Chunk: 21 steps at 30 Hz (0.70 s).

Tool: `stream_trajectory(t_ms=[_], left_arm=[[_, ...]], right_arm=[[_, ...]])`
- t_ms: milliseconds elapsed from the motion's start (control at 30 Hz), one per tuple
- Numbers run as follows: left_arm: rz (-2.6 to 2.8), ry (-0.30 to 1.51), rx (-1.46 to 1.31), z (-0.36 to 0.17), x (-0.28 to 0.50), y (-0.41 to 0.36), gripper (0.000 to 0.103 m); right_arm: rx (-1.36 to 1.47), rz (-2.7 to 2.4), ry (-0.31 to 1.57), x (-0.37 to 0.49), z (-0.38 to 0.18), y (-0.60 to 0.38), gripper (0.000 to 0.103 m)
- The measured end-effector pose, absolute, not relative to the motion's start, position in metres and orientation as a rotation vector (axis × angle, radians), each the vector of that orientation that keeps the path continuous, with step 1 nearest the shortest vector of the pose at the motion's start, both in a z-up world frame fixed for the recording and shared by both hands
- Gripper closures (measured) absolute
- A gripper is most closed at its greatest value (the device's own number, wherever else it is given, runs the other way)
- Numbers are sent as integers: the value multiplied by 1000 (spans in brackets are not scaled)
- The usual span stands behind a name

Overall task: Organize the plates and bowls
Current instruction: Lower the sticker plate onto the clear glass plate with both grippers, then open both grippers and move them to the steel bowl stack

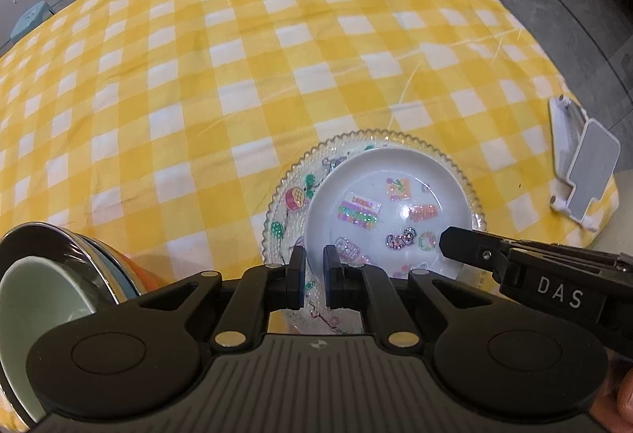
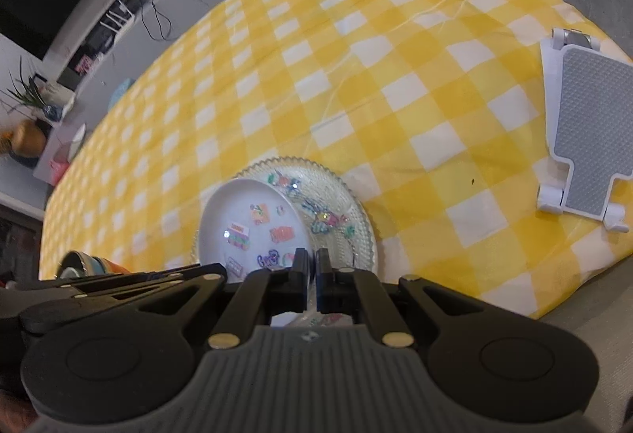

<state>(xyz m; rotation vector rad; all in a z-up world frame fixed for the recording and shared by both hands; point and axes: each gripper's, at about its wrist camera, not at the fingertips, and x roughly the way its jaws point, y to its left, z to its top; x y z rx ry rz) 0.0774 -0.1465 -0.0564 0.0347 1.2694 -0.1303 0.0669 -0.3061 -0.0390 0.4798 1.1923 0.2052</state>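
The desk (image 1: 277,49) under its yellow and white checked cloth (image 2: 395,84) fills most of what I see, and everything on it sits along the near edge. Largest of the dishes is the clear glass plate (image 1: 289,195) with a beaded, scalloped rim and bright stickers, lying flat by the near edge. On it rests the white plate (image 1: 391,195), also stickered and tipped up at an angle, its lower edge on the glass. Toward the near left corner stands a stack of bowls (image 1: 59,274), a pale green one nested in a steel one, with blue and orange rims below. At the right edge of the desk a white and grey phone stand (image 2: 585,140) lies well apart from the dishes.

My left claw (image 1: 314,266) has its jaws almost together, nipping the near rim of the white plate. My right claw (image 2: 312,266) is closed tight on the same plate's rim at its right side. Its arm crosses in front of the glass plate's right half in my left view
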Motion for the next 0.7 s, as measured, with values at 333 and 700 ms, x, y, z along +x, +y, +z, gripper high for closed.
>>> stream_trajectory(t_ms=[333,700], left_arm=[[-111,1290,17,-57,78,-146,88],[-75,1278,-71,-45,76,-130,75]], right_arm=[[436,206,1225,69,-42,-299,97],[424,169,1194,68,-40,-304,90]])
